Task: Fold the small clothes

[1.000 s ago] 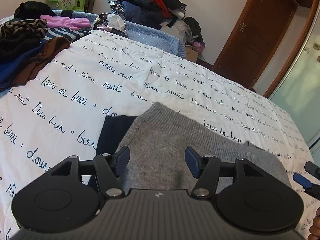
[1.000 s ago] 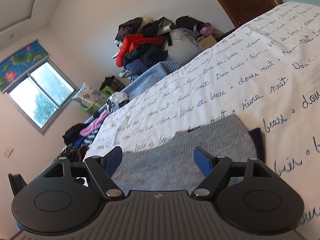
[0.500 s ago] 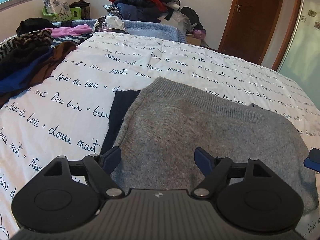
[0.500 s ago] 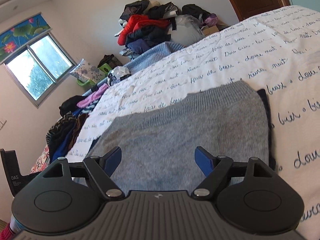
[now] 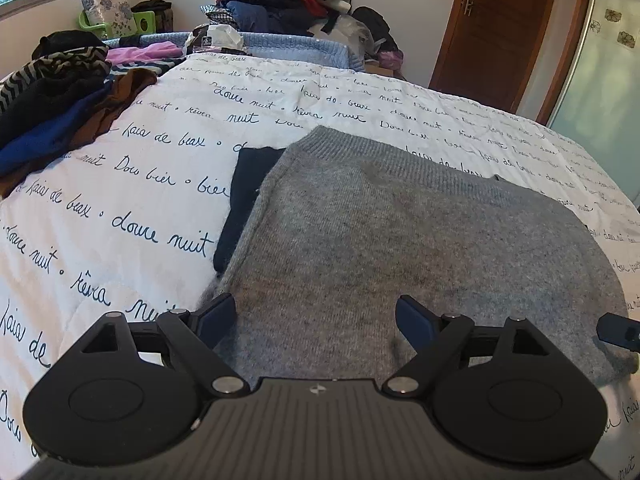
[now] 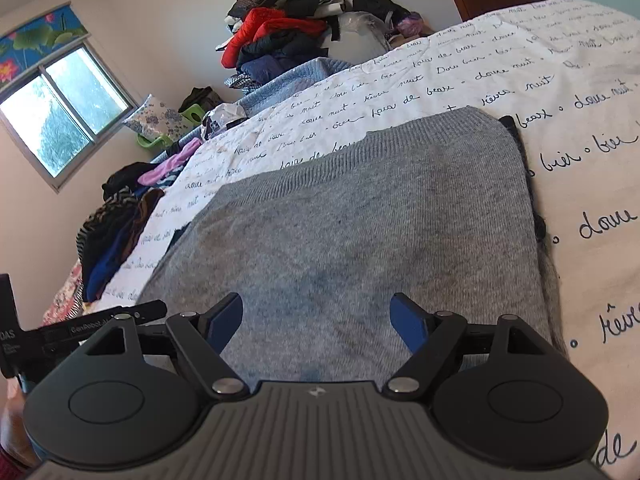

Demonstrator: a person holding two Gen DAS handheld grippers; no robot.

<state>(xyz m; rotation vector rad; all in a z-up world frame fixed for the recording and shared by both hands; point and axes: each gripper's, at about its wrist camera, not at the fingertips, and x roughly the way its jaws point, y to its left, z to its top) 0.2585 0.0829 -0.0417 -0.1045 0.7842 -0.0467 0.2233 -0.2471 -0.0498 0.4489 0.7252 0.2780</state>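
Sweater (image 5: 400,240) lies flat on bed (image 5: 120,200), near hem directly ahead of both grippers' spread, empty jaws; long axis crosswise.

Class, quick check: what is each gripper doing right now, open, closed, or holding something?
Left gripper: open, holding nothing, over the grey knit garment.
Right gripper: open, holding nothing, over the same garment.

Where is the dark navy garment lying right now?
In the left wrist view the dark navy garment lies on the bedspread, mostly under the grey knit, showing past its left edge.
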